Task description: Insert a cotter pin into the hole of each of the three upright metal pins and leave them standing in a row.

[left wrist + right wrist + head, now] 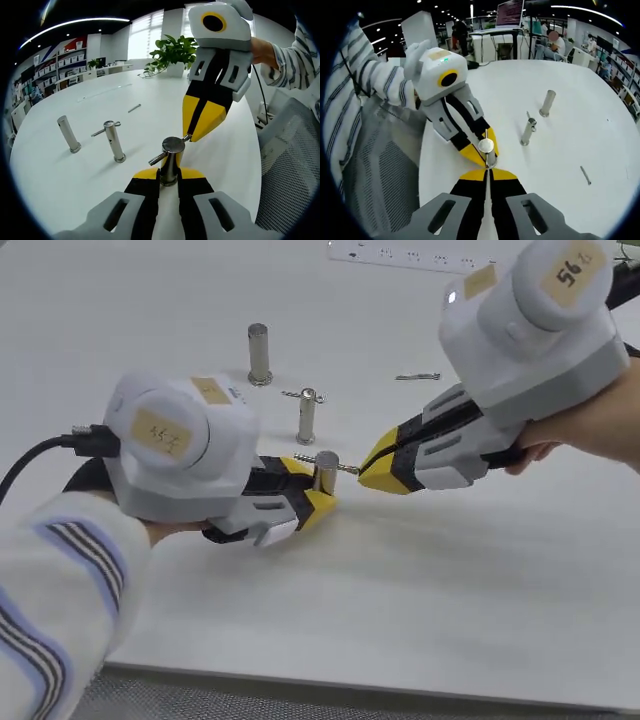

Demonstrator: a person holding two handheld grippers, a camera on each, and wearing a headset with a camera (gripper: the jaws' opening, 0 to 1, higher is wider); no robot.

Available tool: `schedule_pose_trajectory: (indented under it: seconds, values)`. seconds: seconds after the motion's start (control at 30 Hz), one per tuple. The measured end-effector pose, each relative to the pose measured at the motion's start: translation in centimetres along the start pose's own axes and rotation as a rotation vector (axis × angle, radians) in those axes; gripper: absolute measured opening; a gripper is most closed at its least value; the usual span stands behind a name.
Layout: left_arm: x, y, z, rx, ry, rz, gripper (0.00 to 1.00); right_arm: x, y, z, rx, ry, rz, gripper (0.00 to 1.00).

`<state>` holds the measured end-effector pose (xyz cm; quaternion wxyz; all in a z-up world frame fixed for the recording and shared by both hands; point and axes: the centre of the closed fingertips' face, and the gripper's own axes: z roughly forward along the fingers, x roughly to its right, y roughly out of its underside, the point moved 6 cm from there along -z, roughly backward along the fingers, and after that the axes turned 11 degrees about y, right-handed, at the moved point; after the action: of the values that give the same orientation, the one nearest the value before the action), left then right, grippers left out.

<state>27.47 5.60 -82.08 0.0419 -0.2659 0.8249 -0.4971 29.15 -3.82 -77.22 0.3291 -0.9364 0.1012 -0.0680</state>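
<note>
With the left gripper (170, 176) clamping the metal pin (172, 149), the right gripper (192, 135), pinching the cotter pin (156, 159), probably needed a level push.

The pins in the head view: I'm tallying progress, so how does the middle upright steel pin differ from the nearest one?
The middle silver steel pin stands free; the nearest steel pin is clamped between the left gripper's jaws. The middle pin's cotter pin is untouched; the nearest pin's cotter pin is pinched at one end by the right gripper. Both stand upright with a cotter pin through the top hole.
</note>
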Motion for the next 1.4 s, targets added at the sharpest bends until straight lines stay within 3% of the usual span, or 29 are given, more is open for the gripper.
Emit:
schedule_pose_trajectory:
  seconds: [0.73,0.9,1.03,1.2,1.3,1.4]
  values:
    - [-0.01,0.17,0.13,-0.002,-0.004,-0.009,0.12,-0.17,-0.70,0.23,0.025,0.010,0.040,0.04]
    - [-0.01,0.17,0.16,0.001,-0.004,0.009,0.12,-0.32,-0.53,0.24,0.053,0.017,0.009,0.11]
    - [-0.04,0.17,0.14,0.008,-0.005,-0.011,0.12,-0.22,-0.41,0.29,0.070,0.028,0.044,0.17]
    - [-0.04,0.18,0.09,0.010,-0.003,-0.013,0.13,-0.29,-0.63,0.29,0.102,0.022,0.069,0.18]
    - [0.03,0.22,-0.02,0.028,0.026,-0.042,0.16,-0.41,-0.64,0.36,0.112,0.023,0.071,0.19]
    - [0.16,0.17,-0.07,0.027,0.037,-0.028,0.18,-0.42,-0.65,0.51,0.120,0.023,0.075,0.20]
